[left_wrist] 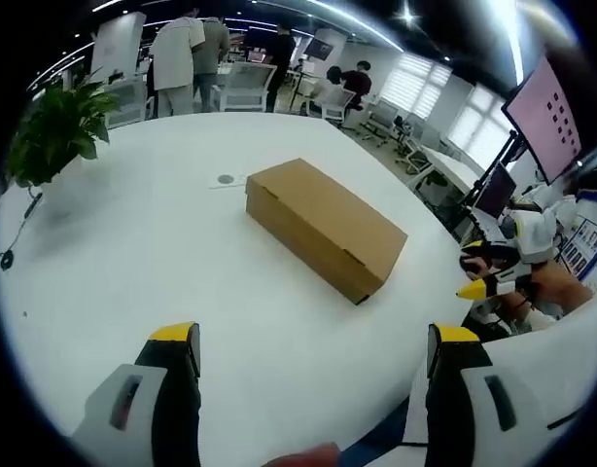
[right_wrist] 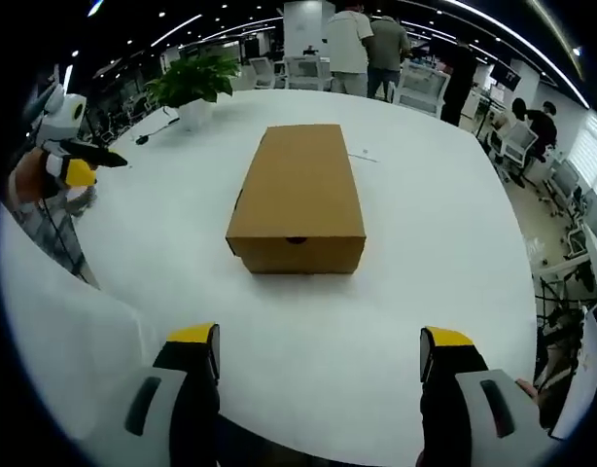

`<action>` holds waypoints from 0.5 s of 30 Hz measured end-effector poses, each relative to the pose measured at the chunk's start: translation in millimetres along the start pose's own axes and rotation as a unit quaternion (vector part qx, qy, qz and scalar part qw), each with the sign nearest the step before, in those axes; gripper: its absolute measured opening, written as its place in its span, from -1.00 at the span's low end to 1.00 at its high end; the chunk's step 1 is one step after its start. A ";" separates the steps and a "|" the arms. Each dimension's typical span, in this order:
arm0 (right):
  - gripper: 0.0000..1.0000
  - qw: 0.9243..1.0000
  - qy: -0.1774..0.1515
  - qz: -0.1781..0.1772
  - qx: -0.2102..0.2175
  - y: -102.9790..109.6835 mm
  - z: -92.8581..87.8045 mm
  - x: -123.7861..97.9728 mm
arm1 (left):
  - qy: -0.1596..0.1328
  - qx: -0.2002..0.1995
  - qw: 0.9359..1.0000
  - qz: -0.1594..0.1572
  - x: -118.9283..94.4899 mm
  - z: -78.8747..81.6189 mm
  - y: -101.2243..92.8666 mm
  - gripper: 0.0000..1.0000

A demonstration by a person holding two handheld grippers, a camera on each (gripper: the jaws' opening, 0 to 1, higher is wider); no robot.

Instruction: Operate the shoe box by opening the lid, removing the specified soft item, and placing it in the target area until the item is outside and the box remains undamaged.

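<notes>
Bare table (right_wrist: 444,243) rings the closed shoe box (right_wrist: 298,195); plant (right_wrist: 193,80) well apart.

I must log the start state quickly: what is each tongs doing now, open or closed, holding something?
Left tongs: open, holding nothing, short of the closed shoe box.
Right tongs: open, holding nothing, facing the box's end.

Things we cannot see well

The shoe box (right_wrist: 297,199) has its lid shut, so its inside is hidden. The small round thing (left_wrist: 226,180), upper middle, is too tiny to tell.
</notes>
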State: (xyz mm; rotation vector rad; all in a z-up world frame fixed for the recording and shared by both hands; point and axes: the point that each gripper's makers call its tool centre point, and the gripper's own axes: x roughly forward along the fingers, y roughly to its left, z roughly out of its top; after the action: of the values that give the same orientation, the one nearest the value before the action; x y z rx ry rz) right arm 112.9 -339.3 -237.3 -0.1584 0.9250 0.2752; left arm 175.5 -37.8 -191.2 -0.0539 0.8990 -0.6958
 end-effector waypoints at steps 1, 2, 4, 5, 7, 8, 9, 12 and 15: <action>0.72 1.000 -0.003 0.001 0.003 0.3 -0.7 2.0 | 0.004 0.006 1.000 -0.002 0.7 -0.6 -2.5 0.98; 0.71 1.000 -0.002 0.003 0.004 1.5 -2.3 3.9 | 0.003 0.008 1.000 -0.001 0.7 -0.5 -3.1 0.98; 0.71 1.000 -0.004 0.004 -0.001 4.5 -3.1 6.8 | 0.003 0.012 1.000 0.001 1.6 0.2 -4.2 0.98; 0.72 1.000 -0.004 0.005 -0.002 5.2 -3.1 7.2 | 0.001 0.012 1.000 0.001 1.3 0.0 -4.4 0.98; 0.72 1.000 -0.002 0.010 -0.005 8.4 -1.9 8.2 | -0.009 0.002 1.000 0.001 1.1 0.4 -4.6 0.98; 0.72 1.000 -0.003 0.013 -0.008 9.4 -1.1 8.7 | -0.008 0.000 1.000 0.001 0.7 -0.8 -4.8 0.98; 0.72 1.000 -0.004 0.014 -0.011 9.9 -0.1 9.0 | -0.008 -0.001 1.000 0.001 0.0 -2.2 -5.1 0.98; 0.72 1.000 -0.006 0.013 -0.012 8.8 1.5 9.3 | -0.005 -0.001 1.000 0.004 -2.4 -4.5 -3.3 0.98; 0.72 1.000 -0.003 0.013 -0.007 7.4 0.3 9.3 | -0.003 -0.006 1.000 0.008 -5.1 -5.4 -0.1 0.98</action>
State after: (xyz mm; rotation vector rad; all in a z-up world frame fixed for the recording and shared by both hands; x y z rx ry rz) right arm 116.2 -330.6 -244.7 -0.1584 0.9189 0.3065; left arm 169.3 -33.7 -191.0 -0.0599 0.8981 -0.6753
